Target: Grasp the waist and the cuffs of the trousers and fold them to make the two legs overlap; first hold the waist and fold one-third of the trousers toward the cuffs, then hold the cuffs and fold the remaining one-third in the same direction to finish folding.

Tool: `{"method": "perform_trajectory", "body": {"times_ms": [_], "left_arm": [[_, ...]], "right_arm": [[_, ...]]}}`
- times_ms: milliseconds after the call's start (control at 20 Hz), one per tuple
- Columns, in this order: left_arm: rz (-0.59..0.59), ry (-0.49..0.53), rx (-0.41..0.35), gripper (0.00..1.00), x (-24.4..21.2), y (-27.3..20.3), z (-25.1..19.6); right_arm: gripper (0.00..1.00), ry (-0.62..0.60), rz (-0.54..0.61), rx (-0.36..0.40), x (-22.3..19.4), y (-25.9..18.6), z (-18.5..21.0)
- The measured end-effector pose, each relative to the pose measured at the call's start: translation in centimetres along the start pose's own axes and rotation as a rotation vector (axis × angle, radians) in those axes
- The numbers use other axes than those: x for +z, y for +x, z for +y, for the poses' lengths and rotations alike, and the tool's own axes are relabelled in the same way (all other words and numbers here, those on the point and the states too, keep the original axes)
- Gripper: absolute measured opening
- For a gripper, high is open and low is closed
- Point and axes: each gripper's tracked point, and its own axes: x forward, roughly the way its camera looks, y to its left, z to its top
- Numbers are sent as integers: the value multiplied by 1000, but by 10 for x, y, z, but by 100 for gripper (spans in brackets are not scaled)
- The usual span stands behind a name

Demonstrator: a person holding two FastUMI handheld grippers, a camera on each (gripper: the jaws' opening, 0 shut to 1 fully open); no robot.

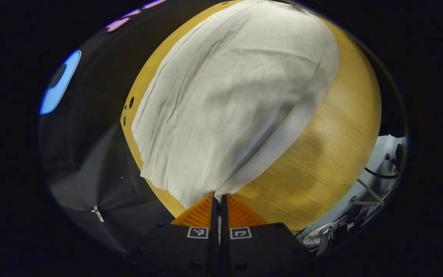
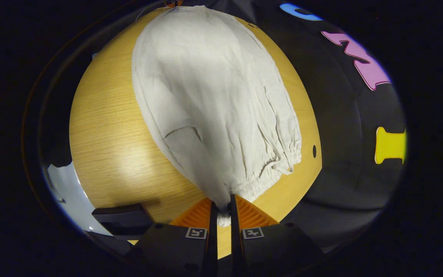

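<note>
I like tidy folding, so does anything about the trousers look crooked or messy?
A little. The trousers lie slanted across the wooden table, not square to its edge, and the cloth is wrinkled. The gathered waist shows a loose drawstring end poking out. Both grippers, left gripper and right gripper, pinch the fabric. Nothing looks torn or spilled.

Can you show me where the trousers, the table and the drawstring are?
trousers [image 1: 229, 96]: left gripper view, middle of cloth.
table [image 2: 110, 134]: right gripper view, bare wood.
drawstring [image 2: 281, 168]: right gripper view, at the gathered waist.
</note>
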Motion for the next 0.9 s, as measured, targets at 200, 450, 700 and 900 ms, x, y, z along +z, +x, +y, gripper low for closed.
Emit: {"method": "perform_trajectory", "body": {"times_ms": [200, 450, 700, 900], "left_arm": [[-20, -175, -8, 6, 3, -4, 9], [-35, -301, -4, 5, 12, -11, 26], [-83, -403, 22, 6, 26, -9, 63], [-108, -476, 10, 5, 34, -4, 81]], "right_arm": [[18, 131, -32, -46, 11, -16, -21], [18, 298, -61, -101, 26, -33, -57], [19, 408, -65, -154, 44, -49, -89], [18, 520, -37, -183, 55, -49, -109]]}}
